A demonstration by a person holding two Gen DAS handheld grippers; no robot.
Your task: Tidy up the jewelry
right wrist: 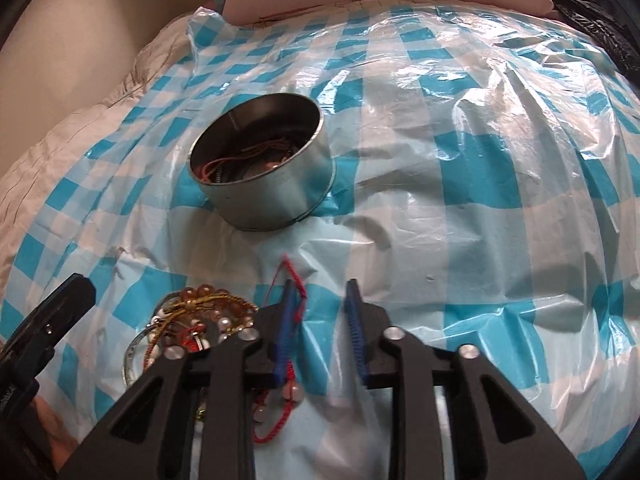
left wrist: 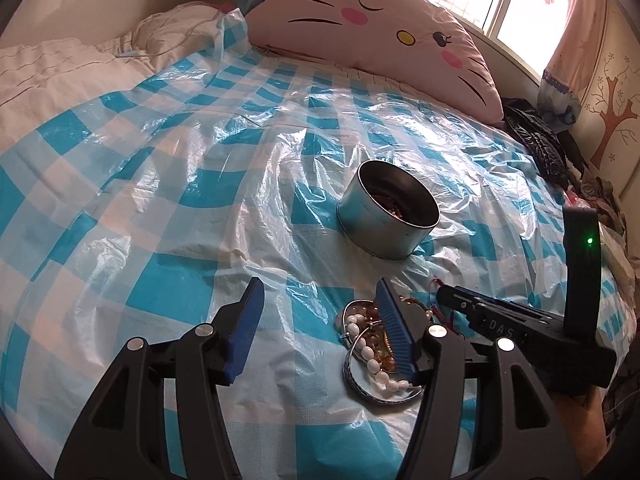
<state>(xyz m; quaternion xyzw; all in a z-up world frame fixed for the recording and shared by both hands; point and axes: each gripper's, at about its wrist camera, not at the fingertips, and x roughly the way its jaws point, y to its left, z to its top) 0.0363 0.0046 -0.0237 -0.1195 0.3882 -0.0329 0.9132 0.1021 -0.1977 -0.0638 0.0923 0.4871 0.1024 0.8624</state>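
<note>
A tangled jewelry pile (left wrist: pixel 376 344) of beads and cords lies near the bed's (left wrist: pixel 120 200) front edge, before an open tin (left wrist: pixel 386 216). Both the left claw (left wrist: pixel 316 328) and right claw (right wrist: pixel 320 320) gape, empty. The light, limp strands likely snag; pinch one loose red cord (right wrist: pixel 296 284).

The bed is covered with a crinkled blue-and-white checked plastic sheet (left wrist: pixel 168 184), and on it stand an open round metal tin (left wrist: pixel 386 216) in the middle, a shallow lid (left wrist: pixel 378 392) full of jewelry near, and a pink cat-face pillow (left wrist: pixel 376 36) far.
</note>
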